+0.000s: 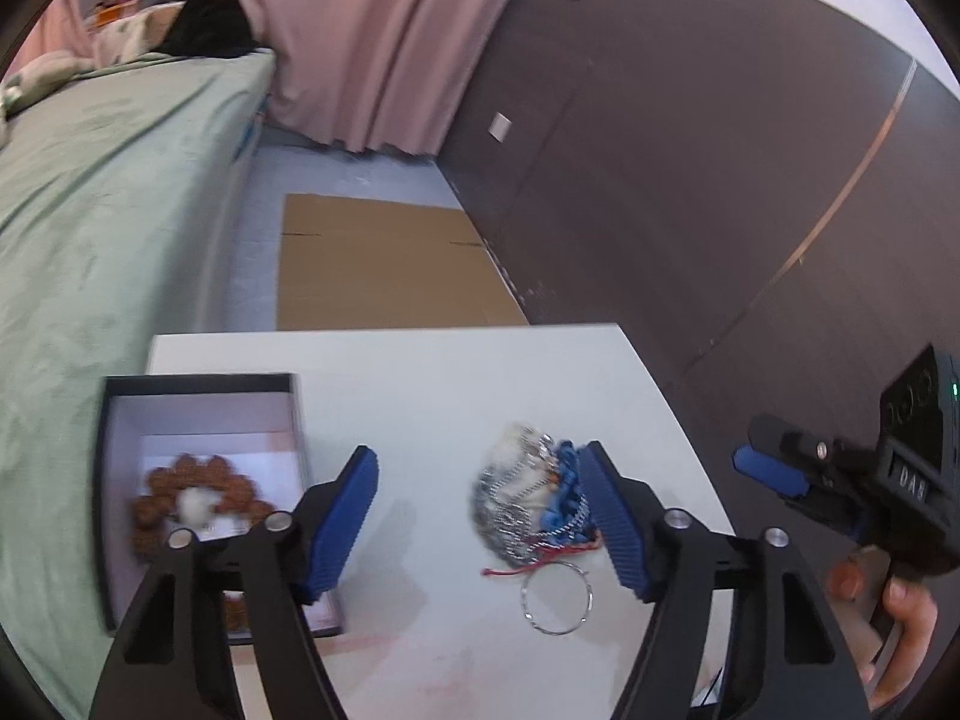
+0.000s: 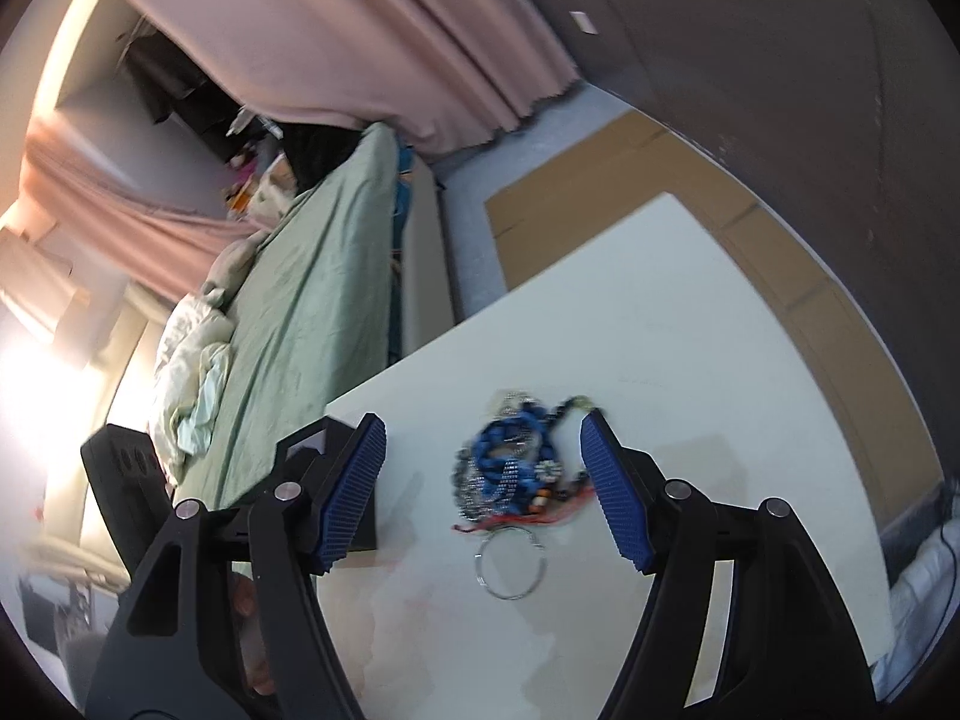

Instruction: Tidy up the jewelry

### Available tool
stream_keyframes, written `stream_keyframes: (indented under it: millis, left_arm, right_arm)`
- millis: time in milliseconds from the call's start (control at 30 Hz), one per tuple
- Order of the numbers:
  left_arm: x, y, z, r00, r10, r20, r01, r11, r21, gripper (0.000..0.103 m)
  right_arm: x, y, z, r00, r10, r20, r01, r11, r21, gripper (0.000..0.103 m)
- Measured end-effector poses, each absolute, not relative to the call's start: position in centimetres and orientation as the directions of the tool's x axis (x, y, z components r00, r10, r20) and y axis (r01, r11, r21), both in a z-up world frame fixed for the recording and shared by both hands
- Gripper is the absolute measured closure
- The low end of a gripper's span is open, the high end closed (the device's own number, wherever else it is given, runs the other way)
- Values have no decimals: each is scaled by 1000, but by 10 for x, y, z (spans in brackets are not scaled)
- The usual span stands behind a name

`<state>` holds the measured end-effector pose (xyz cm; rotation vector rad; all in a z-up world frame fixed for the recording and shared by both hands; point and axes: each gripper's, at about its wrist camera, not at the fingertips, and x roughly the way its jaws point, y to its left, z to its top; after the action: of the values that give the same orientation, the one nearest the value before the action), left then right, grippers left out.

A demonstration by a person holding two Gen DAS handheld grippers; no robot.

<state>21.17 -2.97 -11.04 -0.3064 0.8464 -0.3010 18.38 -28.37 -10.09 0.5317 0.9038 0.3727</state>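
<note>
A tangled pile of jewelry (image 1: 528, 498) (image 2: 507, 462), with silver chains, blue beads and red cord, lies on the white table (image 1: 420, 396). A silver bangle (image 1: 557, 600) (image 2: 510, 564) rests at the pile's near edge. At the left stands an open black box (image 1: 114, 480) with a brown bead bracelet (image 1: 192, 486) inside. My left gripper (image 1: 480, 525) hovers open, with the pile showing by its right pad. My right gripper (image 2: 483, 495) is open too, framing the same pile with nothing gripped. In the left wrist view, its blue pad (image 1: 771, 473) pokes in from the right, held by a hand (image 1: 900, 618).
A bed with a green sheet (image 1: 90, 240) runs along the table's left side. Flat cardboard (image 1: 384, 264) lies on the floor beyond the table. A dark wall (image 1: 720, 150) stands on the right and a pink curtain (image 1: 372, 30) hangs behind.
</note>
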Motion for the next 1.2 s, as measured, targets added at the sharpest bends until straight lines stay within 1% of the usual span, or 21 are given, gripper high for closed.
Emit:
stream_keyframes:
  millis: [133, 267, 300, 333, 433, 533, 667, 767, 800, 833, 1000, 1100, 1200]
  left_arm:
    - [221, -56, -123, 599, -389, -700, 177, 917, -358, 53]
    - [234, -74, -135, 574, -408, -710, 192, 910, -368, 54]
    - [237, -78, -138, 567, -412, -713, 195, 908, -370, 56]
    - [240, -83, -140, 562, -414, -716, 197, 908, -371, 58]
    - [249, -92, -149, 546, -423, -723, 195, 904, -381, 60]
    - [257, -101, -158, 524, -429, -736, 200, 902, -383, 61]
    - [260, -113, -169, 494, -425, -758, 210, 905, -370, 71]
    - [260, -119, -178, 478, -408, -778, 212, 913, -349, 81]
    - [259, -119, -177, 481, -402, -779, 214, 916, -341, 91]
    - [259, -118, -176, 483, -404, -777, 214, 915, -343, 93]
    - [252, -107, -157, 509, -429, -747, 220, 903, -368, 94]
    - [246, -99, -144, 526, -443, -726, 235, 896, -377, 94]
    - [241, -93, -132, 553, -424, -717, 239, 905, -351, 94]
  right_arm:
    - [188, -296, -110, 540, 534, -650, -44, 789, 612, 35]
    - [191, -302, -113, 530, 548, -647, -33, 776, 630, 36]
    - [192, -305, -114, 529, 547, -649, -26, 774, 632, 37]
    - [193, -304, -115, 526, 547, -651, -19, 773, 635, 39]
    - [195, -309, -123, 510, 549, -662, 11, 765, 643, 43]
    - [197, -316, -129, 501, 548, -669, 37, 759, 650, 44]
    - [197, -323, -130, 508, 545, -668, 51, 755, 654, 45]
    - [198, -323, -131, 503, 546, -670, 50, 756, 653, 45]
    - [198, -322, -131, 500, 547, -672, 47, 757, 652, 45]
    - [198, -322, -131, 497, 547, -674, 45, 759, 649, 44]
    - [200, -315, -135, 483, 536, -692, 45, 774, 631, 45]
    - [202, -308, -139, 474, 530, -703, 45, 783, 620, 47]
    - [204, -300, -141, 465, 520, -716, 47, 794, 607, 47]
